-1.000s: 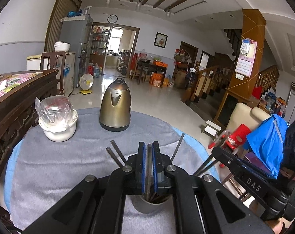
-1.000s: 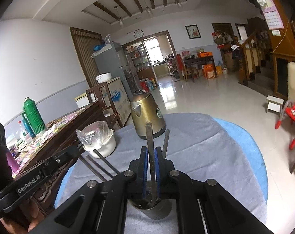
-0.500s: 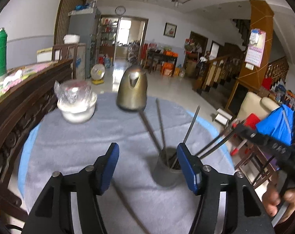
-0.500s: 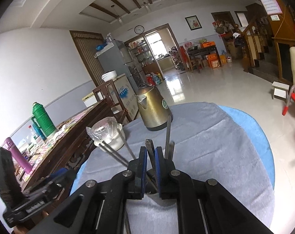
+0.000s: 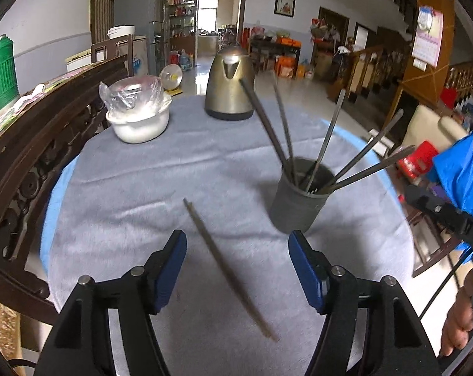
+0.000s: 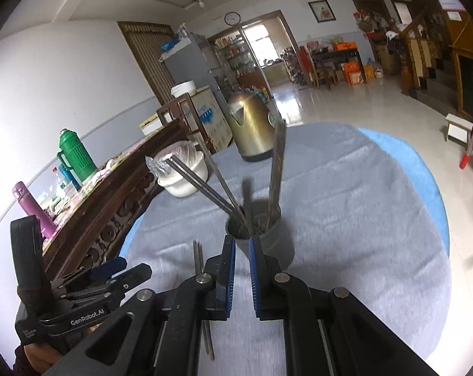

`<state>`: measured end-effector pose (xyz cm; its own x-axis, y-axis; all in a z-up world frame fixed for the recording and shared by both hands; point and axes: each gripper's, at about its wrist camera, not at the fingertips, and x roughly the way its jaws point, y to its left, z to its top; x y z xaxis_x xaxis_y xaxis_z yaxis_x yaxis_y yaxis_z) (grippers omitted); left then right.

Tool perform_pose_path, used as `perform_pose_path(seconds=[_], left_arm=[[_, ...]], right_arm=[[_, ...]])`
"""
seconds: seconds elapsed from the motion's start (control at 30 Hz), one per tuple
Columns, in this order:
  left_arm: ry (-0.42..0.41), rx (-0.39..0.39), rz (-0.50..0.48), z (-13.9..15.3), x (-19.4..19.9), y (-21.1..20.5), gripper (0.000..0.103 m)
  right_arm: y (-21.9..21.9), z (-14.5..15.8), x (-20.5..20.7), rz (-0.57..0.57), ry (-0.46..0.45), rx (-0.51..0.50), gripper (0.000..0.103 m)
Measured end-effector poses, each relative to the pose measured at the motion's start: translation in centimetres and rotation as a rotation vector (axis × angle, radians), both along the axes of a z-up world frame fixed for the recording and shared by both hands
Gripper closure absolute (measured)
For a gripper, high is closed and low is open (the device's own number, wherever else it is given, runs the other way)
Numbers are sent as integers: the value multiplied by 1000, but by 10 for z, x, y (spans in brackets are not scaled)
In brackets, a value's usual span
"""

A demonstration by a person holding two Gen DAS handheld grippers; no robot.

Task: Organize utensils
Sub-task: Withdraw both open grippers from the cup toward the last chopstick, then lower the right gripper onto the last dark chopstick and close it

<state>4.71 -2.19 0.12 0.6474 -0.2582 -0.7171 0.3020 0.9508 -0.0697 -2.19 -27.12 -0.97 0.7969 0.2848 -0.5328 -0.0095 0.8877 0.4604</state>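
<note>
The left tongs (image 5: 237, 271) are spreading wider over the grey-clothed bench (image 5: 136, 194), nothing pinched; one chopstick (image 5: 227, 269) lies flat on the cloth between the blue pads, untouched. The right tongs (image 6: 242, 277) are pressed nearly together with only a thin gap and nothing in it, right behind the cup (image 6: 261, 238). That cup holds several chopsticks (image 6: 275, 169) fanned outward. Farther off stand a kettle (image 5: 230, 84) and a wrapped white bowl (image 5: 137, 119).
</note>
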Motion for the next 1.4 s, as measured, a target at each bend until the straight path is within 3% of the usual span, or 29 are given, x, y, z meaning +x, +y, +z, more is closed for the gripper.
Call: perform_pose_path(seconds=[0.27,0.37,0.63,0.9,1.23,1.33,1.4], left_arm=[[53,1,31,-14,-1,12,34],[67,20,41,-20,-3,16,34],[110,44,77,-38,-7,28,34],[139,81,118,-53,-14,46,34],[158,91,157,-61,-15,63,34],[159,105,158,-64,-15,63,34],[150,121,161,-64,-15,62,34]], right_arm=[[-23,4,-10,-64,-20,39,92],[-25,-6,-11,-66,14,37,92],[-4,-40,-7,24,126,105,92],[26,-56,-4,112,160,103,92],[33,-67,-2,134,199,120,92],[37,-69,-2,140,203,122,79],[38,-69,-2,140,194,132,54]])
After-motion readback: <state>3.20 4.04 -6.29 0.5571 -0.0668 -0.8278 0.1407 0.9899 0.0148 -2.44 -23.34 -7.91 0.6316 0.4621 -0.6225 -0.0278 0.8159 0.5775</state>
